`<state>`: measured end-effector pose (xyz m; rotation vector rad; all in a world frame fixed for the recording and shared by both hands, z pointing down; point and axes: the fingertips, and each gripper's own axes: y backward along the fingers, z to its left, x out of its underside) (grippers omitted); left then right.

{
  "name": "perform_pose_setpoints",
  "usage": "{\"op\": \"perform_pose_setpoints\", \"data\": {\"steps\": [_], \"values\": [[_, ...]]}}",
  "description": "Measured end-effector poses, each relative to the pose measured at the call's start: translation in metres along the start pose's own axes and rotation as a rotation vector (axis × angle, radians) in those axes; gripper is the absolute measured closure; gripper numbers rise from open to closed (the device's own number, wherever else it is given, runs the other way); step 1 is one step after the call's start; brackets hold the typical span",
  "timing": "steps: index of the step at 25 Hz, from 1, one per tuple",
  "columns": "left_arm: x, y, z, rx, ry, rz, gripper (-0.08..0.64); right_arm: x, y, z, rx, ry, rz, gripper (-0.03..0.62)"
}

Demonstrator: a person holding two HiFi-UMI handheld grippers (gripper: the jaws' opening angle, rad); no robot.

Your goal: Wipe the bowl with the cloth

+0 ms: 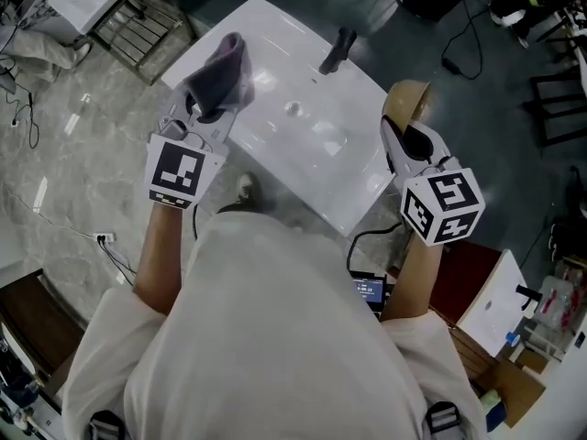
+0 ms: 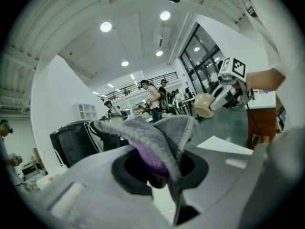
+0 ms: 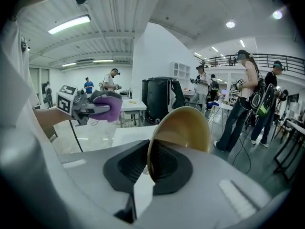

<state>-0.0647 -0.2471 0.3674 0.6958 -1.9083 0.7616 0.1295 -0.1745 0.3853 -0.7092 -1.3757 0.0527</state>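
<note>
1. Left gripper (image 1: pixel 209 108) jaws pinch the grey-purple cloth (image 1: pixel 223 71), held over the left edge of the white sink (image 1: pixel 303 145).
2. Right gripper (image 1: pixel 404 140) jaws are clamped on the rim of the tan bowl (image 1: pixel 406 102); the bowl is tilted on edge, off the sink's right edge.
3. Cloth and bowl are well apart, with the sink between them.
4. Black faucet (image 1: pixel 337 50) sits at the sink's far side.

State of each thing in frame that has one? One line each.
Grey-and-purple cloth, clamped, held up, not touching bowl.
Round tan bowl, clamped by rim, tilted on edge, airborne.
Left gripper, jaws shut on cloth.
Right gripper, jaws shut on bowl rim.
Black faucet, no water seen.
</note>
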Motion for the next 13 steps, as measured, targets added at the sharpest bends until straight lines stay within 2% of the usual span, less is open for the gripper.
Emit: {"op": "perform_pose_setpoints", "data": {"steps": [13], "values": [[0.008,-0.003,-0.016,0.038,0.026,0.009,0.488,0.011,-0.002,0.005,-0.014,-0.003,0.03,0.577]]}}
